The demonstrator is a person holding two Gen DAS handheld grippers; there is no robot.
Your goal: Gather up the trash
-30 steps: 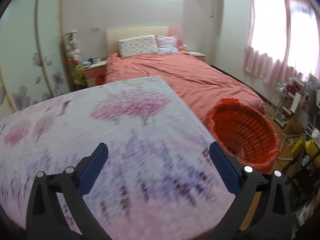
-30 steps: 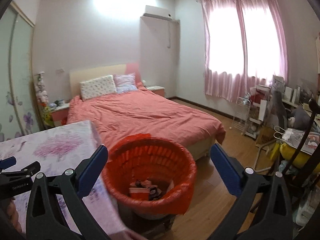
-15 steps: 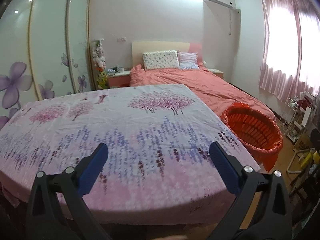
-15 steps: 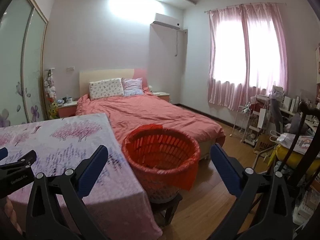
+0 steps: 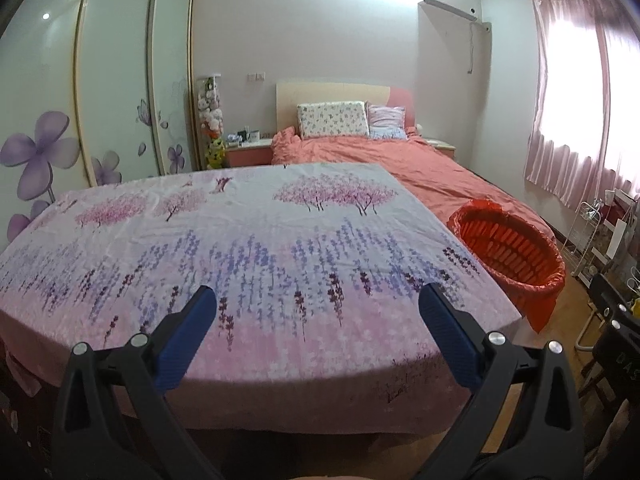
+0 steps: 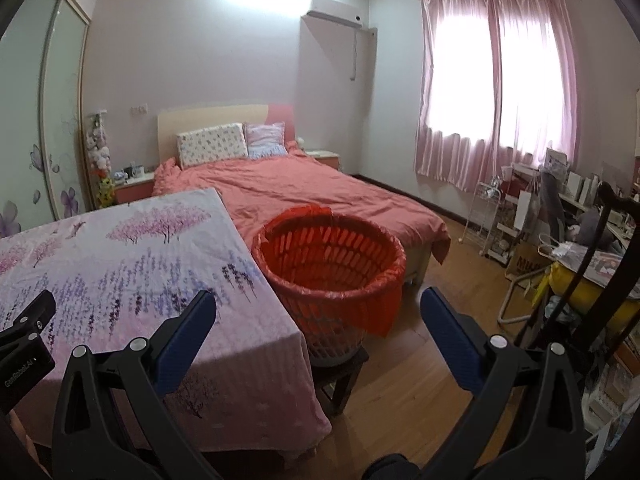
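Observation:
A red basket [image 6: 330, 264] lined with a red bag stands on a small dark stool beside the table's right side; it also shows at the right of the left wrist view as the basket [image 5: 510, 254]. My left gripper [image 5: 318, 302] is open, held back from the near edge of the flower-print tablecloth [image 5: 240, 248], with nothing between its fingers. My right gripper [image 6: 318, 306] is open and empty, back from the basket and above the table's corner. No loose trash shows on the cloth. The basket's inside bottom is hidden from here.
A bed [image 6: 320, 196] with a coral cover lies behind the table and basket. Sliding wardrobe doors [image 5: 116, 92] line the left wall. Cluttered shelves, a wire rack [image 6: 488, 216] and a chair crowd the right side. Wooden floor [image 6: 404, 380] lies right of the stool.
Both grippers have pulled back and risen away from the table and basket. The whole tabletop has come into the left view, and the basket looks smaller and farther in both.

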